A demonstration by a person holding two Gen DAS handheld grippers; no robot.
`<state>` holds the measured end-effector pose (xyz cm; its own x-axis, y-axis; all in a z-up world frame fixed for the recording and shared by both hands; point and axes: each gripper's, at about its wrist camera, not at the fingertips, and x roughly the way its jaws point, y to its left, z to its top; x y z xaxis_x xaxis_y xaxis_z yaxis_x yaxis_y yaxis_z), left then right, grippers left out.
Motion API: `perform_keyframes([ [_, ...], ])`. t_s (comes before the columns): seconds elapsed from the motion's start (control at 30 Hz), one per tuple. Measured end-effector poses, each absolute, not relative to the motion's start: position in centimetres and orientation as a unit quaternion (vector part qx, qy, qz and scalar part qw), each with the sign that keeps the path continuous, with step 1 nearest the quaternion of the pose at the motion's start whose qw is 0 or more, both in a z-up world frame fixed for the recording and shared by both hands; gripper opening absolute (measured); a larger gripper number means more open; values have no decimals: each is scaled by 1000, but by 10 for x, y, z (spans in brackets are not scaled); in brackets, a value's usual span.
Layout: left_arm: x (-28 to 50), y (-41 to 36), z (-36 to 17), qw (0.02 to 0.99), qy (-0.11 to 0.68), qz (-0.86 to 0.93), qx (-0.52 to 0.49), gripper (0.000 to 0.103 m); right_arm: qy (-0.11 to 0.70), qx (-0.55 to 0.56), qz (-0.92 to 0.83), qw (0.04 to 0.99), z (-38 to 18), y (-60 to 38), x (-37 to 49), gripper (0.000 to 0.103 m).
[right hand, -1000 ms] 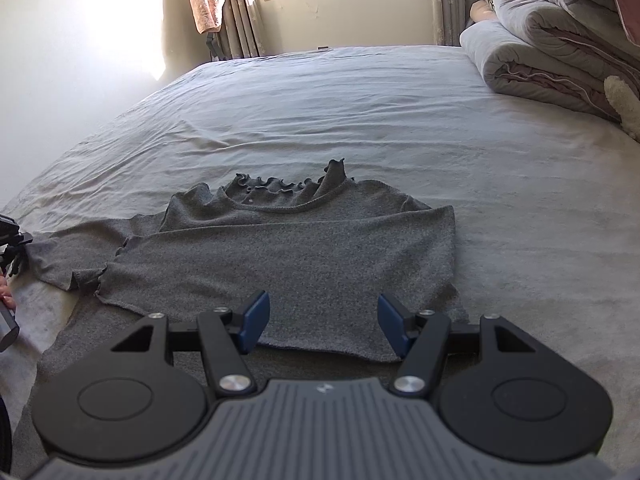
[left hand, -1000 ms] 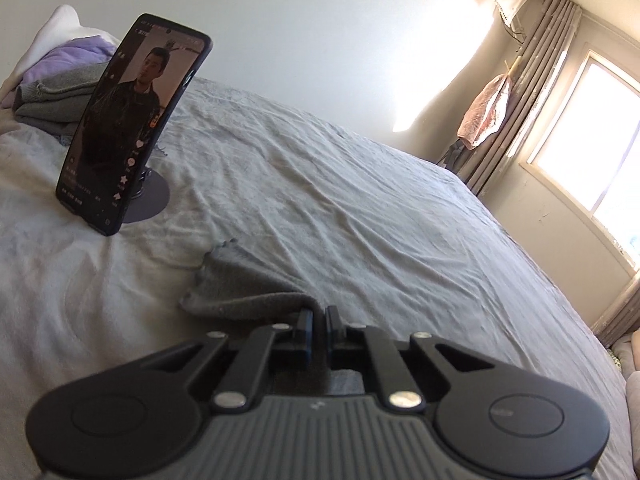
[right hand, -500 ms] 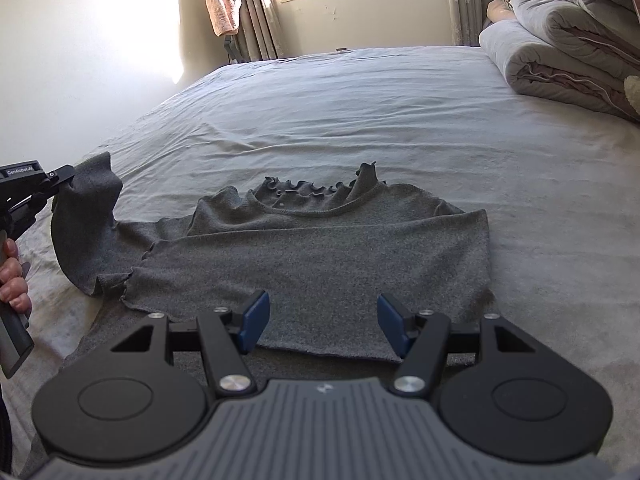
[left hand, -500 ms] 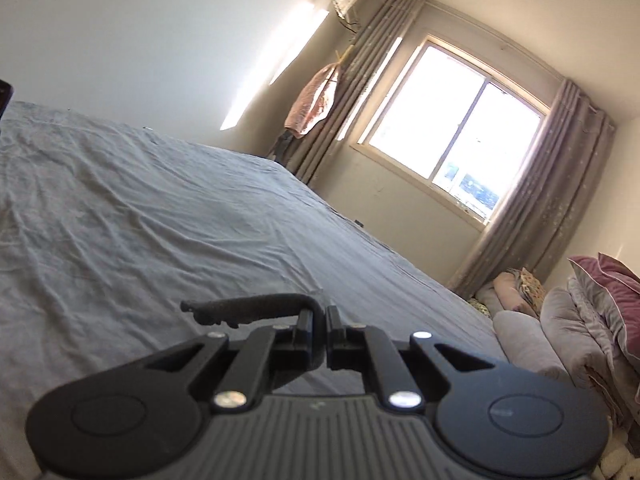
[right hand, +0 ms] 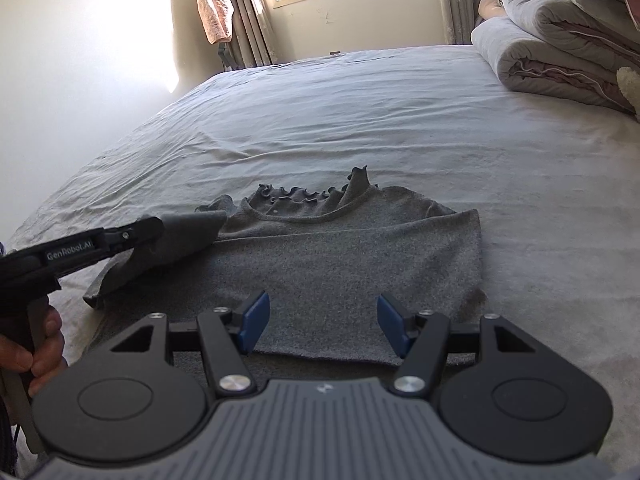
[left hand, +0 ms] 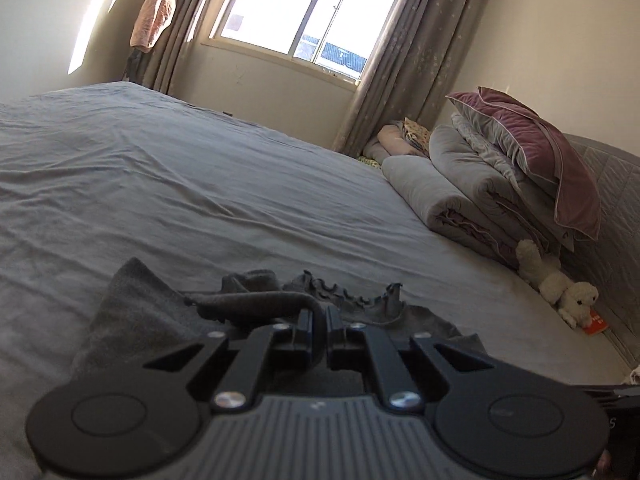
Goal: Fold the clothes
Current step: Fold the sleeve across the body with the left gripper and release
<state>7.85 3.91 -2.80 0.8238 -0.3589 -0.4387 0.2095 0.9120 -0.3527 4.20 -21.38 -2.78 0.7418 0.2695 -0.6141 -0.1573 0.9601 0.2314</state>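
The left claw [right hand: 160, 228] – clamped tight on the grey top's [right hand: 344, 264] sleeve [right hand: 188, 232] – has the body lying ahead and rightward, nearer than the wide, empty right claw [right hand: 320, 320].

daylight from the window [left hand: 304, 20], blown out w/ glare; a bright sun patch on the wall [right hand: 152, 28] left of it. soft shadows in bed [right hand: 360, 120] wrinkles. fisheye bend + dark corners; near gripper bodies slightly soft.
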Motion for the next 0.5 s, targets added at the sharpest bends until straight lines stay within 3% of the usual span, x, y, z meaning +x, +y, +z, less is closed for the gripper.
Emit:
perform_keyframes([
  [0.2, 83, 34, -52, 922, 323, -156, -143, 7, 342, 82, 118, 929, -27, -214, 41, 64],
  [0.3, 77, 32, -50, 922, 323, -155, -144, 19, 342, 83, 118, 929, -27, -215, 41, 64],
  [0.37, 71, 31, -44, 928, 311, -148, -146, 38, 341, 84, 119, 929, -26, -216, 40, 64],
  [0.5, 65, 37, -35, 935, 290, -130, -158, 39, 341, 85, 120, 929, -26, -215, 40, 64],
])
